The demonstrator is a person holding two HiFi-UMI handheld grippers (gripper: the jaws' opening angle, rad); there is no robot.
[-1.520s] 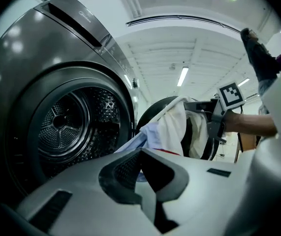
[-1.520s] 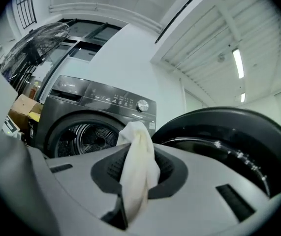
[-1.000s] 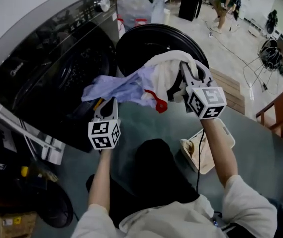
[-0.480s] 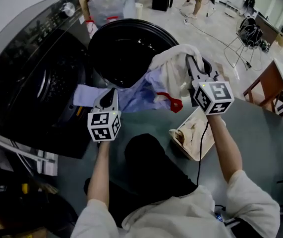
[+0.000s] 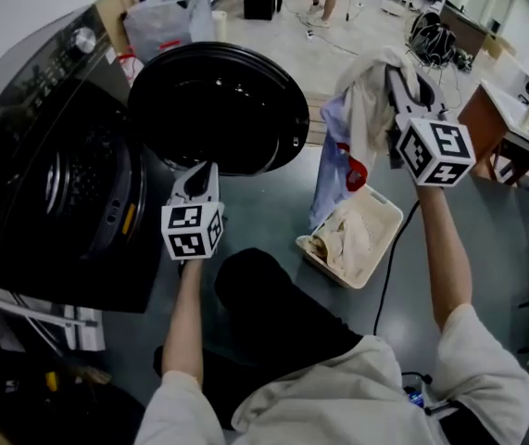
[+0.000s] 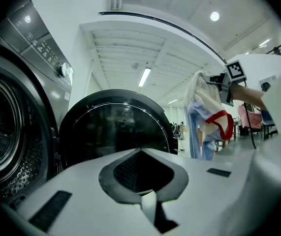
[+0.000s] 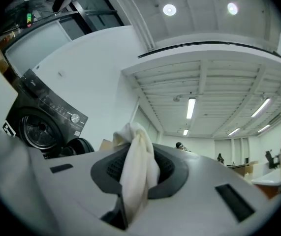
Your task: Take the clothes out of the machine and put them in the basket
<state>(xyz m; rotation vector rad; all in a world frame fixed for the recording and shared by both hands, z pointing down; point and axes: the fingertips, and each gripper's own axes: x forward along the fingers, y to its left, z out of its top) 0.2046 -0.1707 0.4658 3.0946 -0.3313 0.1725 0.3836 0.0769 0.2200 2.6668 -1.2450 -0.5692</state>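
Observation:
My right gripper (image 5: pixel 392 74) is raised at the upper right, shut on a bundle of clothes (image 5: pixel 349 142): white cloth on top, pale blue below, with a red trim. The bundle hangs over the cream basket (image 5: pixel 382 228), which holds a beige garment (image 5: pixel 343 239). In the right gripper view white cloth (image 7: pixel 136 178) is pinched between the jaws. My left gripper (image 5: pixel 204 171) is low in front of the open round door (image 5: pixel 213 109) of the dark washing machine (image 5: pixel 51 165), jaws together with nothing in them. The left gripper view shows the drum (image 6: pixel 2 141), the door (image 6: pixel 115 127) and the hanging bundle (image 6: pixel 206 114).
A clear plastic bin bag (image 5: pixel 167 17) stands behind the door. A wooden desk (image 5: pixel 496 119) and a black stand (image 5: pixel 435 37) are at the far right. People stand at the back of the room. My dark-trousered knee (image 5: pixel 264 295) is beside the basket.
The right gripper has carried the bundle up and right, from in front of the door to above the basket. The blue cloth no longer lies at the left gripper's tip.

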